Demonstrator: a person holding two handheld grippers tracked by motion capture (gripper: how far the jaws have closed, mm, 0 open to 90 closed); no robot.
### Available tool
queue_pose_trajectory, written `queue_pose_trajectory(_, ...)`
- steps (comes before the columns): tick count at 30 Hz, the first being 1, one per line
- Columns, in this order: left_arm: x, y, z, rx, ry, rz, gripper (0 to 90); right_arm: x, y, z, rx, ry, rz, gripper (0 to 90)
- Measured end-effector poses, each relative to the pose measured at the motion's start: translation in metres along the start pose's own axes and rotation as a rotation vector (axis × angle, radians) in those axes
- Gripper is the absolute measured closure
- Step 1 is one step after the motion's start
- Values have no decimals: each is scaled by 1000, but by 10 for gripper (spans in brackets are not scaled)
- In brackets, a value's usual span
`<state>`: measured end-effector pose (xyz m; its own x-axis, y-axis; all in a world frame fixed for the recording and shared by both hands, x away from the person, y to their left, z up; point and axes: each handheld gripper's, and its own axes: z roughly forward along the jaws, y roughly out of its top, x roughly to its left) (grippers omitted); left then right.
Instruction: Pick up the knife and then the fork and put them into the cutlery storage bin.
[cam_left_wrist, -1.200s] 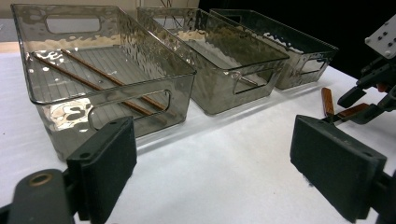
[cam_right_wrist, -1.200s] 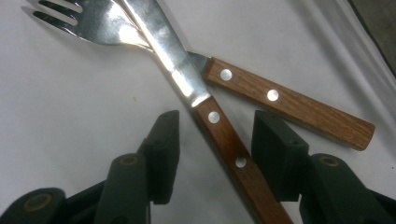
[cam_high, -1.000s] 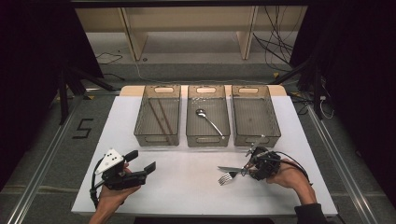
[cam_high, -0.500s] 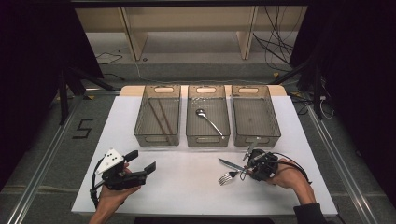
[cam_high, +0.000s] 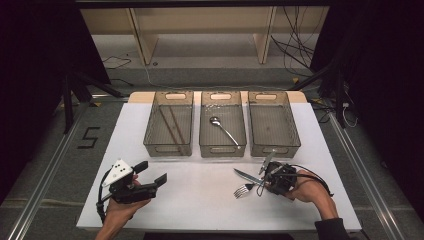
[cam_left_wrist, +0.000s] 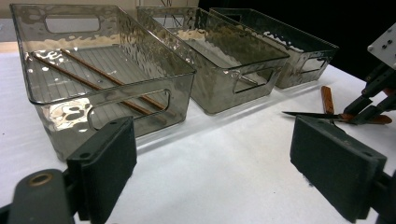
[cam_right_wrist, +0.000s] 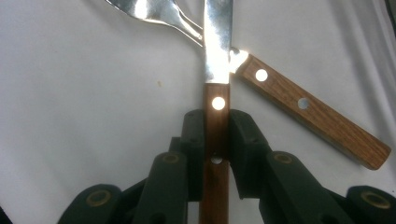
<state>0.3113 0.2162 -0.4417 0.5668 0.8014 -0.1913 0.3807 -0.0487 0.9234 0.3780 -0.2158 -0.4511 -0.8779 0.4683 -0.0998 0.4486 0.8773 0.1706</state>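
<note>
Left of the knife, the left gripper (cam_high: 152, 172) rests on the white table (cam_high: 200, 200), jaws wide and empty. The knife (cam_right_wrist: 217, 70), near the table's right front, points its shiny steel blade left; the right gripper (cam_right_wrist: 217, 135), just closing, clamps its riveted wooden handle. The blade crosses a wood-handled fork (cam_right_wrist: 308, 109). Behind stand three smoky, rippled plastic bins (cam_high: 222, 132).

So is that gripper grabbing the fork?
No, the right gripper clamps the knife by its wooden handle; the fork lies beside it.

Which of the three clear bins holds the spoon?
The middle bin: a metal spoon lies in it. The left bin holds two brown sticks; nothing can be made out in the right bin.
</note>
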Motion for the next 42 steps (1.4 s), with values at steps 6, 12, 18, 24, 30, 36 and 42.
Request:
queue_pose_trajectory(6,0,0,0,-1,0,0,139,-1,-1,-9,-49,10,13,774)
queue_pose_trajectory(12,0,0,0,-1,1,0,139,-2,-2,-20,-112,17,37,774)
queue_pose_trajectory(18,0,0,0,-1,0,-1,139,-3,-3,-29,-178,19,70,774)
queue_pose_trajectory(24,0,0,0,-2,1,-2,139,-5,-2,-32,-234,10,97,773)
queue_pose_trajectory(30,1,0,-1,0,0,0,139,-8,-3,-37,-305,22,161,774)
queue_pose_trajectory(36,0,0,-1,0,1,0,139,-12,-4,-41,-363,23,214,774)
queue_pose_trajectory(42,1,0,-1,0,1,0,139,-13,-4,-42,-376,18,247,774)
